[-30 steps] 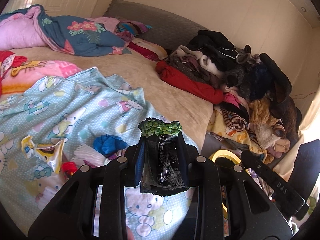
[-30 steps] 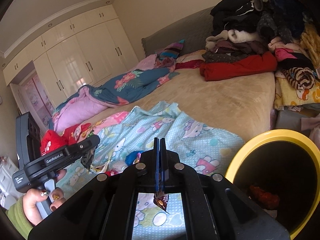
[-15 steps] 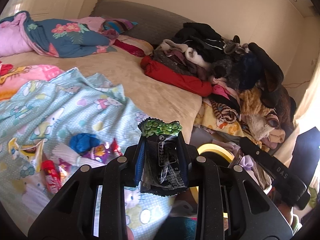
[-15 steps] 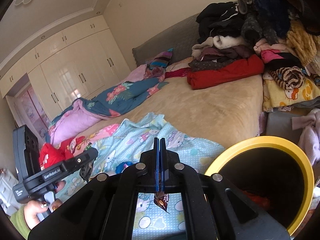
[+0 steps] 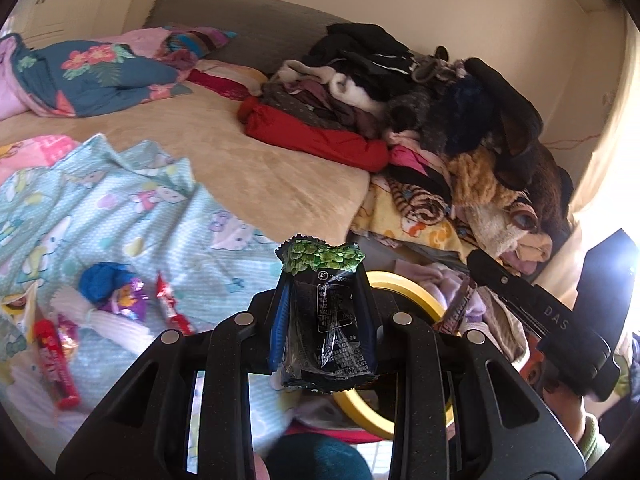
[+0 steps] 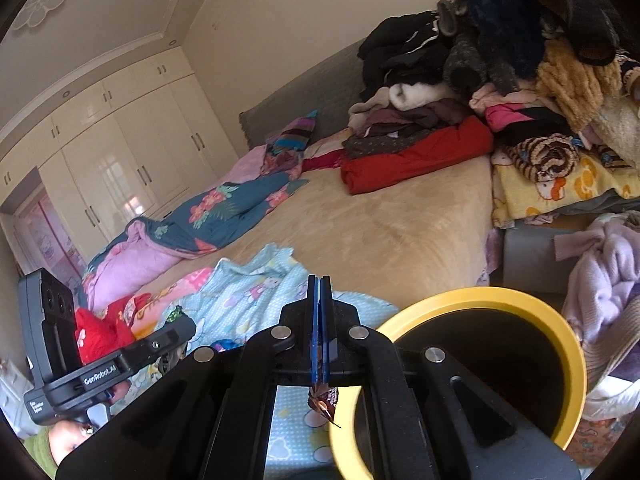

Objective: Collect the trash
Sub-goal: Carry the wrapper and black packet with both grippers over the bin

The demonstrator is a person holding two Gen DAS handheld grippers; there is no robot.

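My left gripper [image 5: 322, 280] is shut on a black snack wrapper with a green top [image 5: 324, 320], held upright above the bed's edge. Just beyond it shows the yellow rim of a dark bin [image 5: 404, 284]. My right gripper [image 6: 319, 292] is shut on a thin brown wrapper [image 6: 322, 400] that hangs below its pads, beside the bin's yellow rim [image 6: 480, 294]. From the left wrist view, the right gripper [image 5: 474, 268] sits over the bin's far side. Several wrappers lie on the light-blue cartoon blanket [image 5: 120, 208]: a red one [image 5: 54, 360], another red one [image 5: 170, 304] and a purple one [image 5: 128, 300].
A tall heap of clothes [image 5: 440, 120] covers the bed's right side, with a red garment [image 6: 416, 156] at its foot. A lilac garment [image 6: 600, 264] lies behind the bin. A floral quilt [image 5: 92, 76] is at the bed's head. White wardrobes [image 6: 120, 160] line the far wall.
Both grippers have swung right, away from the blanket toward the bin, each still holding its wrapper. The bin's rim now looms larger and nearer in both views.
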